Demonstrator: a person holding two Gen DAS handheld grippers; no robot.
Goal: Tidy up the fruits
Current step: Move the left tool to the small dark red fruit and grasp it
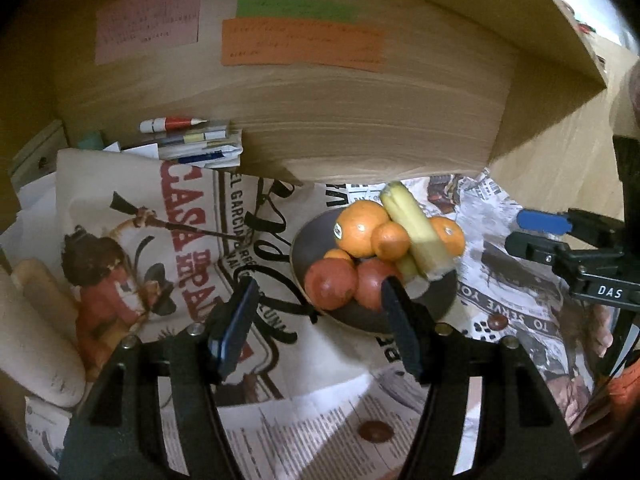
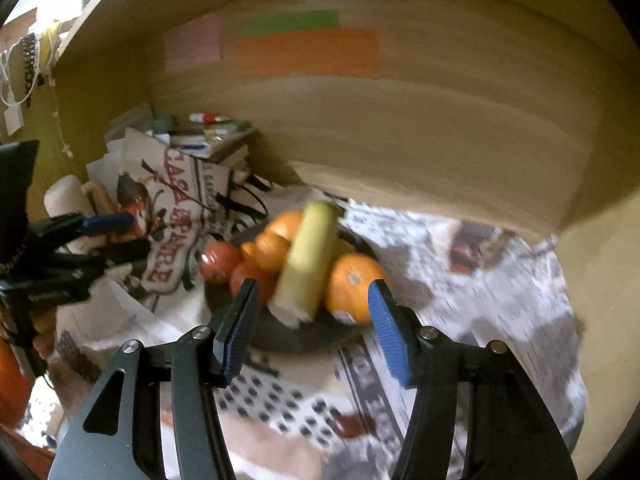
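Lying beyond both open tongs point(image 1: 316, 304), fruit bowl point(image 1: 440, 296)

"CASA" on tote bag point(image 1: 132, 216), "DAS" on right gripper point(image 1: 538, 232), "TO SERVE" on newspaper point(image 1: 520, 308)

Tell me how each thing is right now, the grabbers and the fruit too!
left gripper: open, empty, apart from the fruit.
right gripper: open, empty, facing the bowl.
bowl: upright on newspaper, full of fruit.
banana: lying on top of the pile.
oranges: piled in the bowl.
red apples: at the bowl's near side.
tote bag: lying flat.
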